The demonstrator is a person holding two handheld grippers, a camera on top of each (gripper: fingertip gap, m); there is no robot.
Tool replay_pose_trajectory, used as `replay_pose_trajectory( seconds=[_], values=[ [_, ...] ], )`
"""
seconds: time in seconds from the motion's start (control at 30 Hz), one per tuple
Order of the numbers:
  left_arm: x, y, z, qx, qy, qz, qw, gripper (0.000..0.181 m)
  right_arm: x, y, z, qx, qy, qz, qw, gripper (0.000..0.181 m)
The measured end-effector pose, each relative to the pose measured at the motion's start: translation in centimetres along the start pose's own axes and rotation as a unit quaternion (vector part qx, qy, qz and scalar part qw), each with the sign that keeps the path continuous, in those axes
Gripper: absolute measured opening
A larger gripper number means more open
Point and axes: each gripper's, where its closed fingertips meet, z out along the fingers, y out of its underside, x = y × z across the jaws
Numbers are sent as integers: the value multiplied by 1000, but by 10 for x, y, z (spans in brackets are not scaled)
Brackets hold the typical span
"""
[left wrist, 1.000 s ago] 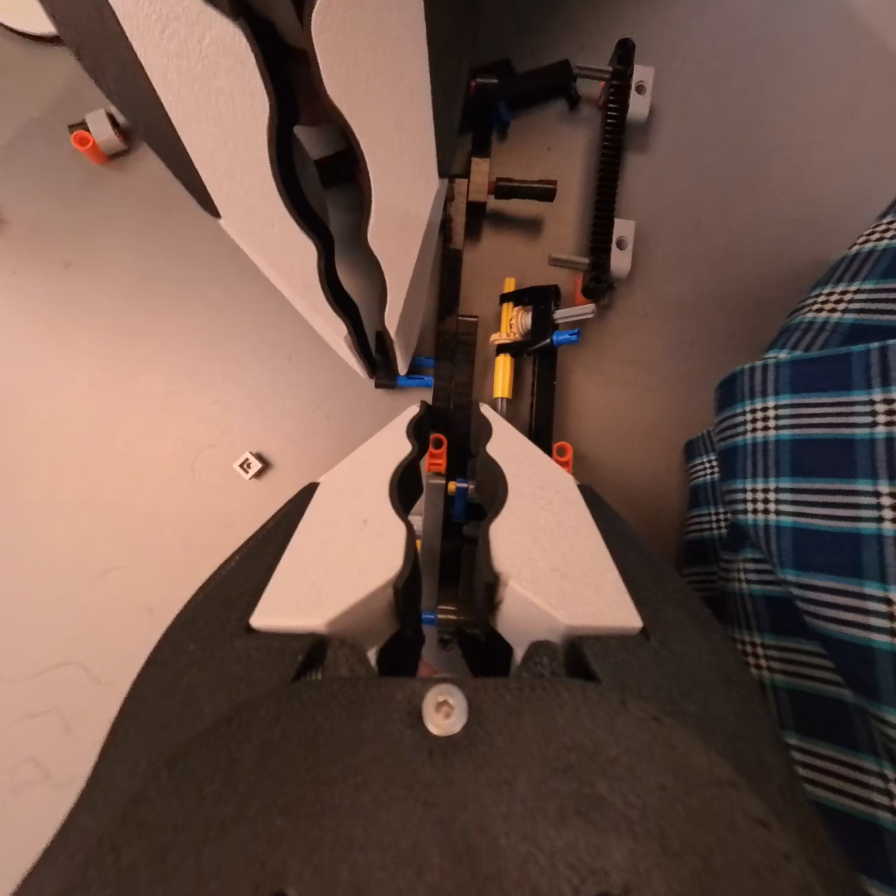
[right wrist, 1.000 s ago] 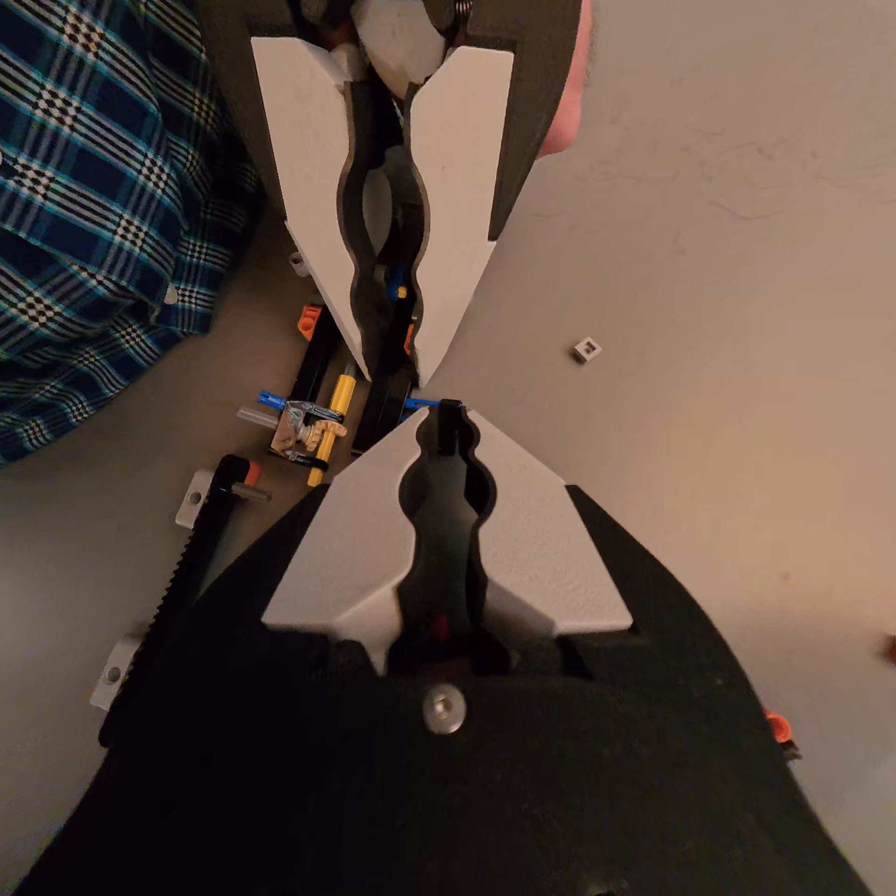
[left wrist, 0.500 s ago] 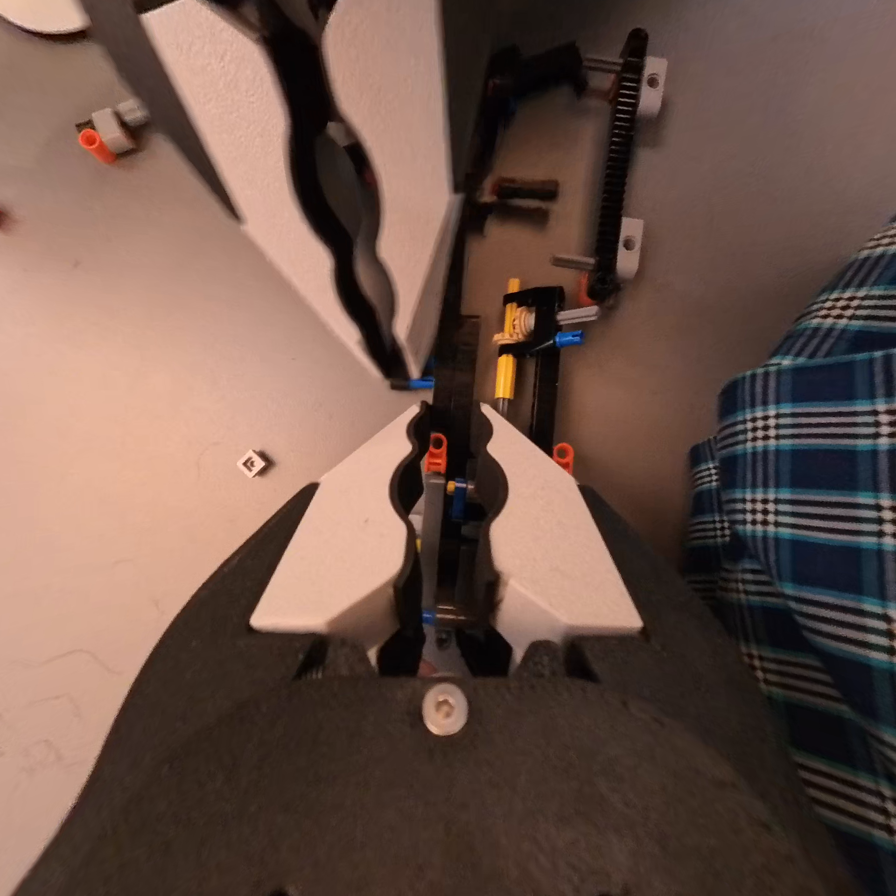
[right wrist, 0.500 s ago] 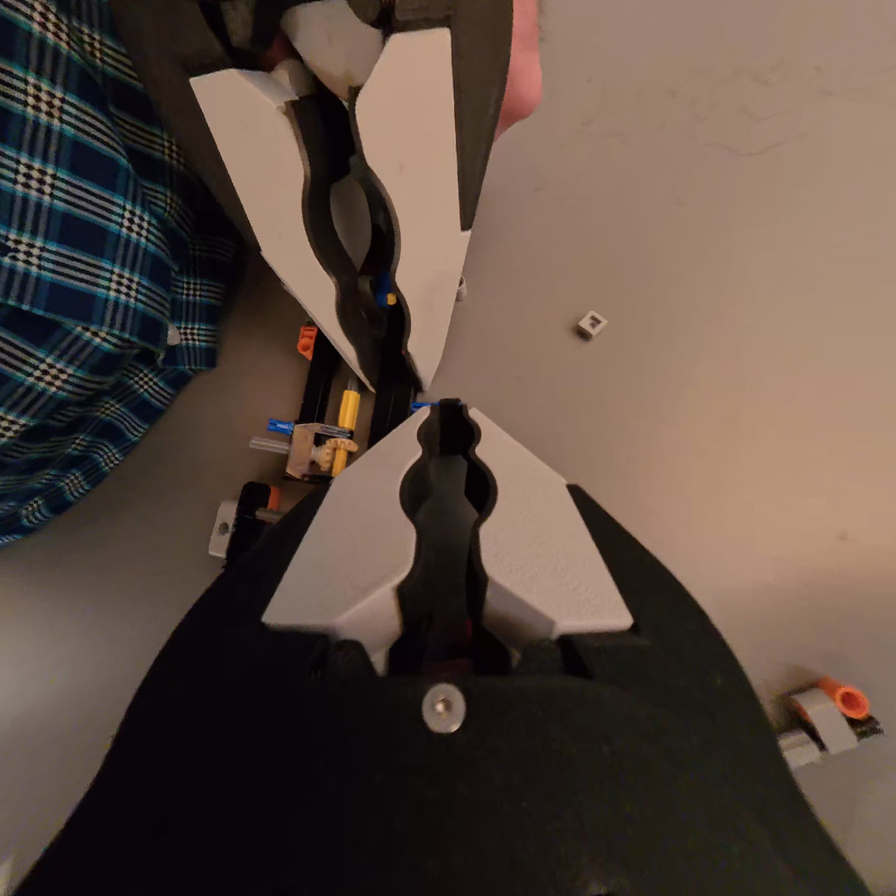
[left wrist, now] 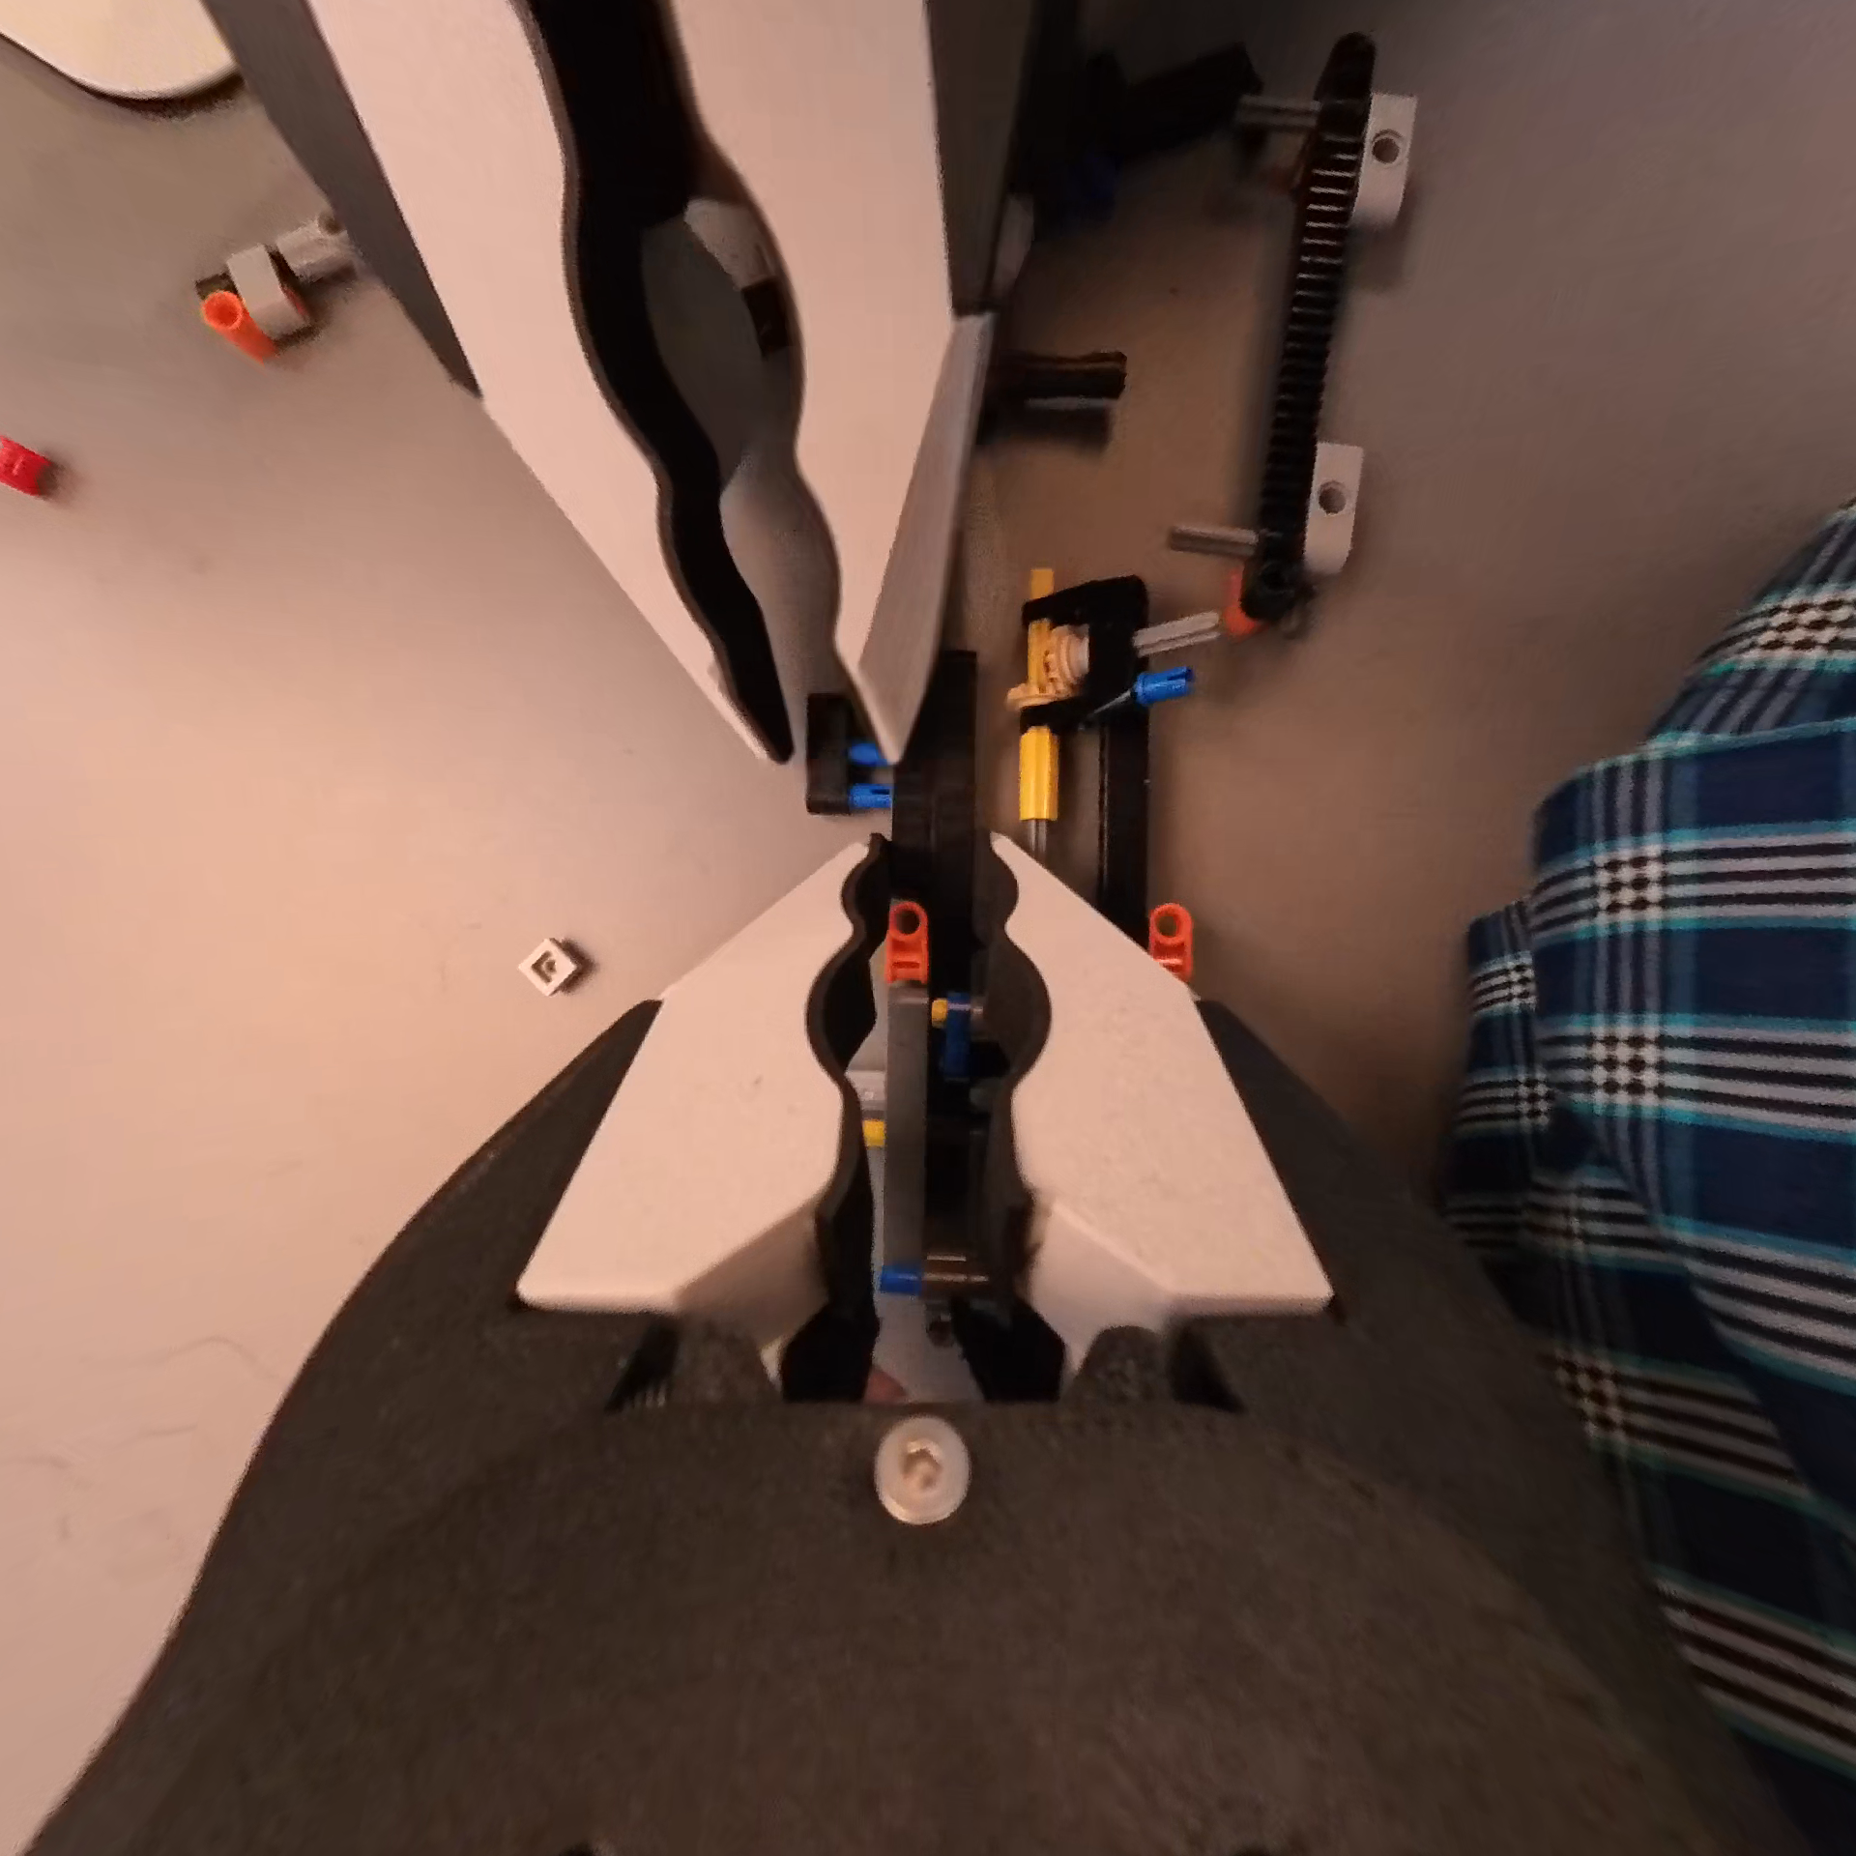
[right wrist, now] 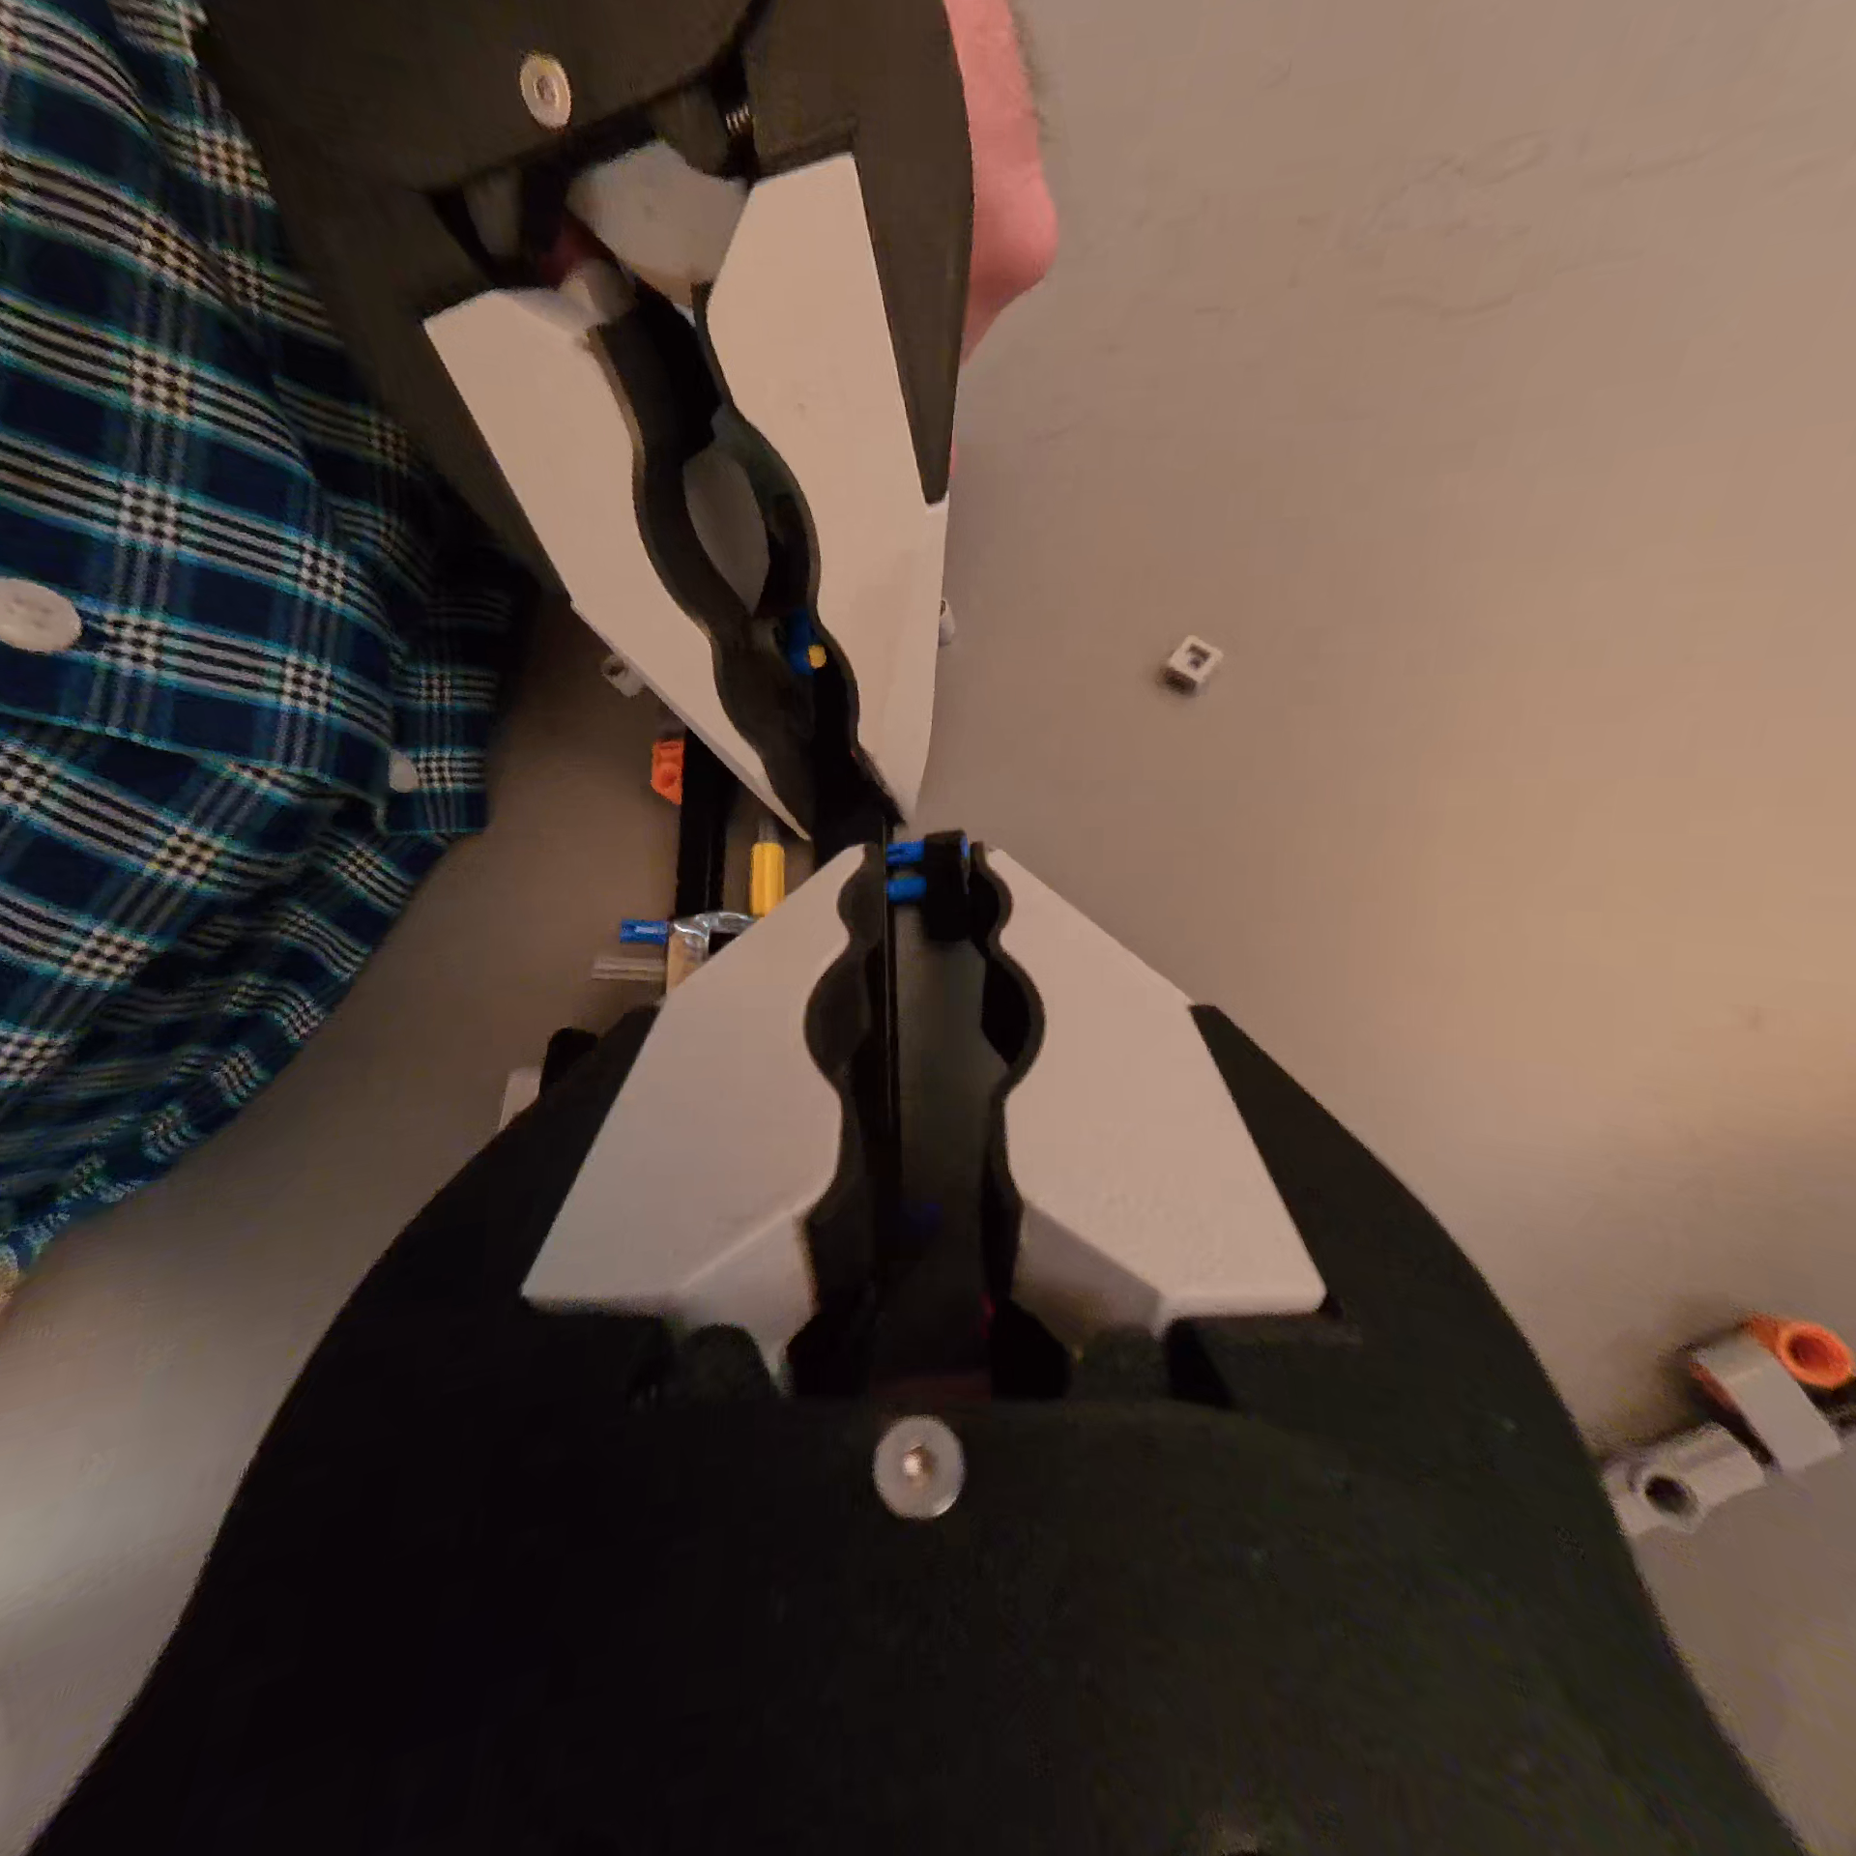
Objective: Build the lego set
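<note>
My left gripper [left wrist: 934, 854] is shut on the end of the black lego frame [left wrist: 949, 743], which runs away from me over the table. The frame carries a yellow axle [left wrist: 1039, 753], orange connectors [left wrist: 907, 939] and a black toothed rack [left wrist: 1306, 321]. My right gripper [right wrist: 929, 854] is shut on a small black connector with two blue pins [right wrist: 939, 874]. It comes in from the top of the left wrist view [left wrist: 834, 748] and holds the connector [left wrist: 832, 778] against the left side of the frame, the blue pins pointing at the beam. The two grippers meet tip to tip.
A grey and orange piece [left wrist: 256, 301], a red piece [left wrist: 20, 467] and a small white piece [left wrist: 550, 966] lie loose on the beige table to the left. A person's plaid shirt [left wrist: 1657, 1105] fills the right side. The grey and orange piece also shows in the right wrist view [right wrist: 1758, 1396]. Only a small space, under 4 cm, lies between the two pairs of fingers. My right tips are roughly 6 cm from the small white piece [left wrist: 550, 966]. It turns up in the right wrist view [right wrist: 1198, 667] as well.
My right gripper has swung and shifted while holding the pin connector at the frame, so both blue pins show. My left gripper and the frame have stayed still.
</note>
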Motion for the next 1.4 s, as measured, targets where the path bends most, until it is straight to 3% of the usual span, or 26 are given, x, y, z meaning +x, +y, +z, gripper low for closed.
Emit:
replay_pose_trajectory(
  seconds=[0.03,0.13,0.3,0.5,0.83,1.07,1.1,1.4],
  values=[
    [0,0,0,1,0,-1,1000,16,0,3,-1,-9,5,-5,1000,19],
    [-2,0,1,2,-2,-6,1000,15,-3,9,1,-35,19,-28,999,32],
    [-2,0,1,3,-3,-7,1000,15,-3,12,4,-49,40,-59,996,31],
    [-12,0,1,1,-33,2,999,36,-3,14,5,-57,44,-72,995,31],
    [-7,-2,5,-7,11,45,999,32,-3,15,6,-48,42,-76,995,30],
    [-11,-2,6,-12,7,44,999,28,-2,16,7,-48,46,-87,994,28],
    [-10,-2,6,-13,7,45,999,21,-3,16,7,-48,42,-86,994,21],
    [-15,-3,8,-11,0,29,1000,21,2,17,6,-37,52,-69,996,22]
  ],
)
